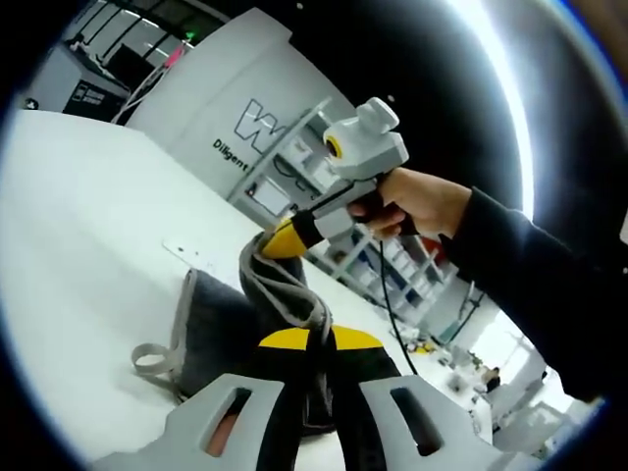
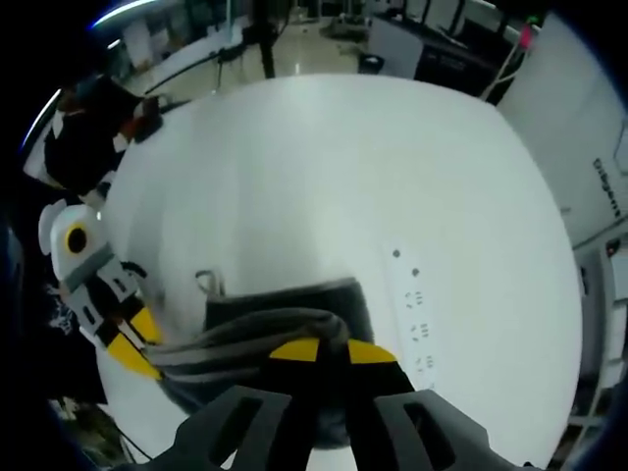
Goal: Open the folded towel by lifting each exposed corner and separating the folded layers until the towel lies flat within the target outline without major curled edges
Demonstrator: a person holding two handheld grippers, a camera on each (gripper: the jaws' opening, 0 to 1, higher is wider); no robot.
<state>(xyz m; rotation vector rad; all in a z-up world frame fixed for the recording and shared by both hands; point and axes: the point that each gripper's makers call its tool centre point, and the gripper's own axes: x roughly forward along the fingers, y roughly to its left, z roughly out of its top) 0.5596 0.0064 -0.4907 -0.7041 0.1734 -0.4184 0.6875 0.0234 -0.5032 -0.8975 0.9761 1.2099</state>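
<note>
A wide white table [image 2: 324, 177] carries the work, with a large white panel bearing dark letters [image 1: 257, 123] and shelving [image 1: 339, 250] behind it in the left gripper view.

In the left gripper view, the left gripper [image 1: 319, 340] rises from the bottom with its yellow-tipped jaws brought together on a fold of the grey towel [image 1: 221, 334]. The cloth runs up between the tips and is lifted off the table there. Further out, the right gripper [image 1: 278, 240] comes in from the right, held by a hand [image 1: 424, 201] in a dark sleeve [image 1: 535, 270]; its yellow tip is clamped on another raised edge of the same towel. A small loop [image 1: 149, 360] of the towel lies on the table to the left.

In the right gripper view, the right gripper [image 2: 332, 350] has its jaws closed on the towel's [image 2: 285, 304] bunched edge. The cloth stretches to the left gripper [image 2: 134, 345] at the left, which seems to pinch it too, though this is dim. The rest of the towel lies dark on the table just beyond the jaws. A white power strip [image 2: 414, 309] lies near it.
</note>
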